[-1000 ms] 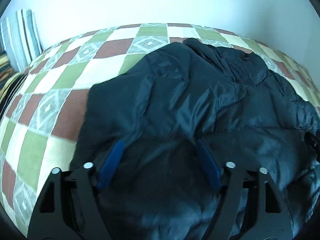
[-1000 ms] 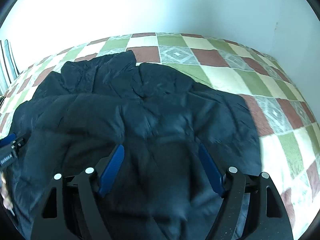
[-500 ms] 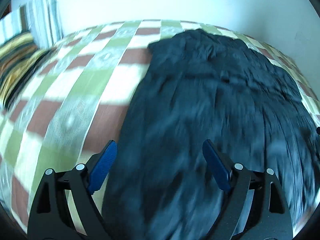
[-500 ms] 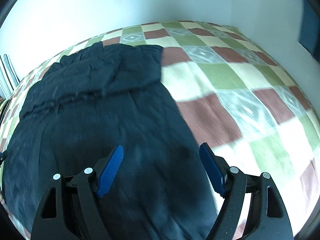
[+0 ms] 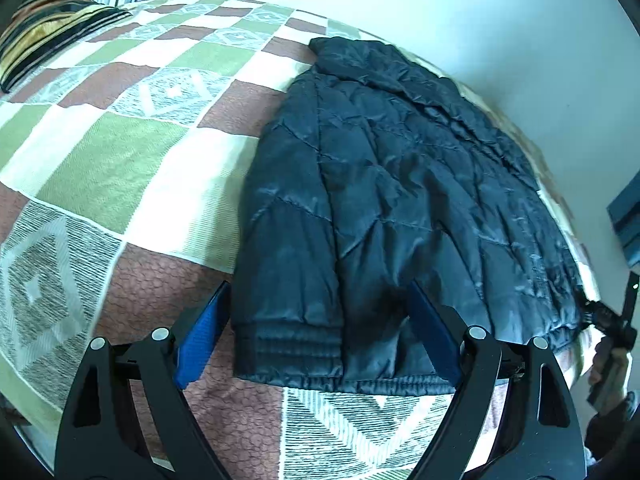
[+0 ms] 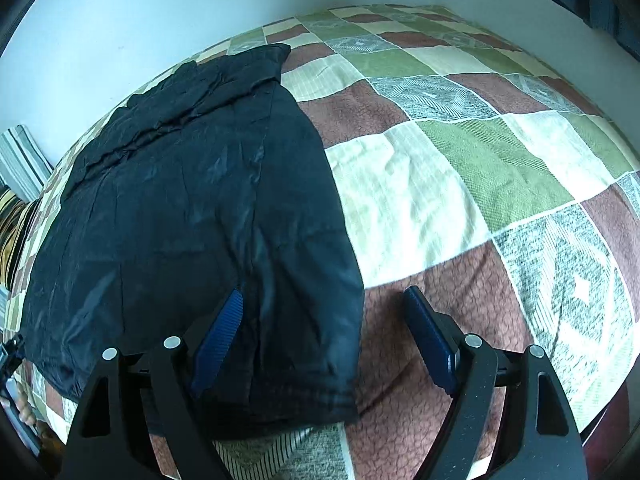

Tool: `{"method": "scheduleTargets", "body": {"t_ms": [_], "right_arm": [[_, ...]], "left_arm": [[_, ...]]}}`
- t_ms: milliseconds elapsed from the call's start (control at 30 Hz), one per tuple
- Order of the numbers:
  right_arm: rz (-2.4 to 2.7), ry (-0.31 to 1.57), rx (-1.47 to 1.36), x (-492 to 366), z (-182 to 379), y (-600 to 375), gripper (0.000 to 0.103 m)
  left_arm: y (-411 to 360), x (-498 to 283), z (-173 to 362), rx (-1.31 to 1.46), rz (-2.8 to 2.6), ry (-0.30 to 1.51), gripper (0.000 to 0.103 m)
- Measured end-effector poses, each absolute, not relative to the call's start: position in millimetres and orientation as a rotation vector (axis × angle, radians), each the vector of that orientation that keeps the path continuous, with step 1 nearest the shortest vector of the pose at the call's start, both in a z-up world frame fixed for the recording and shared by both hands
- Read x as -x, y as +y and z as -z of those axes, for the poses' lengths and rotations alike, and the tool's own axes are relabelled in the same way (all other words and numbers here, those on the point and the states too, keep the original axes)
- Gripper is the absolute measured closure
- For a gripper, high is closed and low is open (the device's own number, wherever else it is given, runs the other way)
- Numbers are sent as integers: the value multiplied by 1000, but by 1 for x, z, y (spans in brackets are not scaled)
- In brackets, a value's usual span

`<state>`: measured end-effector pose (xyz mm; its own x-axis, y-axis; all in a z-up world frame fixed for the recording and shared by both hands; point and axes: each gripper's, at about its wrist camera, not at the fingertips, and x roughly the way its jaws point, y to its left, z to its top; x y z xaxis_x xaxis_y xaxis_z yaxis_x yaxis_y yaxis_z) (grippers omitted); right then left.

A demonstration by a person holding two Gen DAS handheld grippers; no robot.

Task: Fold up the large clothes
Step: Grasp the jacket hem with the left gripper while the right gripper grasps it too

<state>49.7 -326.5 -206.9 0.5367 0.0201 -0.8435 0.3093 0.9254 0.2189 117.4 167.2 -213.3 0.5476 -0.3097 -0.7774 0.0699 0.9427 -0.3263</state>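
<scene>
Left gripper (image 5: 316, 328) jaws wide, just opened further, straddling near-left hem corner of dark jacket (image 5: 392, 184) on checked bedspread (image 5: 132, 148). Right gripper (image 6: 324, 332) likewise widened, astride near-right hem corner; nothing clamped.

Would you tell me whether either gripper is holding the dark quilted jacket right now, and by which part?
Nothing is held. The left gripper and right gripper both stand open over the hem corners of the dark quilted jacket, their pads not pressing on it.
</scene>
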Motion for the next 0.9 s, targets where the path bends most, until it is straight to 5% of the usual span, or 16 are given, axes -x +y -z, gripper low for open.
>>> {"method": "scheduleTargets", "body": {"t_ms": [267, 400, 567, 900], "right_arm": [[149, 979, -373, -46, 208, -325, 24], [99, 986, -364, -46, 208, -315, 49], [82, 985, -382, -46, 208, -313, 60], [44, 968, -459, -42, 206, -314, 85]], "left_arm": [[163, -117, 214, 306, 279, 968, 16], [160, -116, 212, 309, 283, 968, 24], [158, -112, 212, 321, 312, 974, 32], [167, -113, 211, 370, 305, 968, 88]]}}
